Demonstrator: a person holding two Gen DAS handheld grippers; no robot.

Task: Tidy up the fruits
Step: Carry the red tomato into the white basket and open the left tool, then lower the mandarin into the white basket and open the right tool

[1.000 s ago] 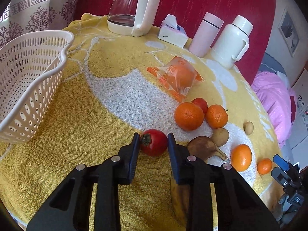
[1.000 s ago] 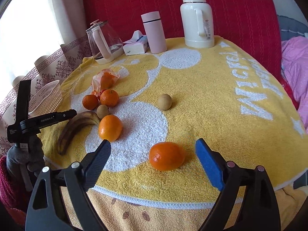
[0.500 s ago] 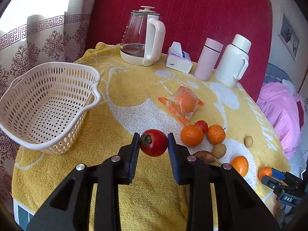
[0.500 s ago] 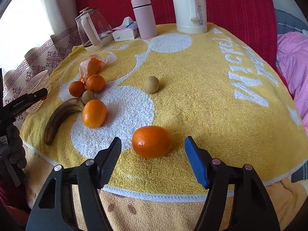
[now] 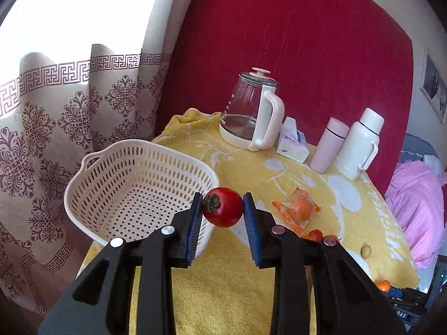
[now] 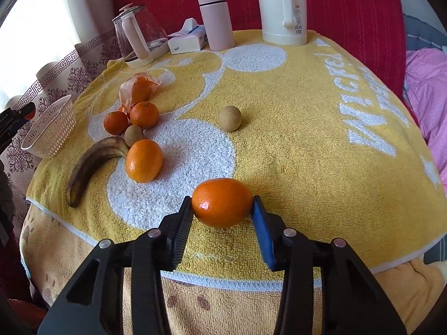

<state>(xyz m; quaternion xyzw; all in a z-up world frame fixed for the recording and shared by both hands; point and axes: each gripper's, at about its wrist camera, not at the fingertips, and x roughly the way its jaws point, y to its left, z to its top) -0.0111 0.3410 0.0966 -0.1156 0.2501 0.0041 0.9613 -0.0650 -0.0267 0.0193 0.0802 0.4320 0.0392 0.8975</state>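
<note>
It is a home: a patterned window curtain (image 5: 69,128), a pink bedcover (image 5: 416,209), a glass kettle (image 5: 248,111) on a yellow towel-covered table (image 6: 293,117).

A glossy red tomato with a green calyx (image 5: 222,207) hung pinched just beside the rim of an empty white perforated plastic basket (image 5: 134,192), while a smooth oval orange (image 6: 222,202) sat clamped on the yellow towel.

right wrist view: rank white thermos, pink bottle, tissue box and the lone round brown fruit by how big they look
1. white thermos, though its top is cut off by the frame
2. pink bottle
3. tissue box
4. round brown fruit, smallest even though it sits nearer the camera than the other three
</note>
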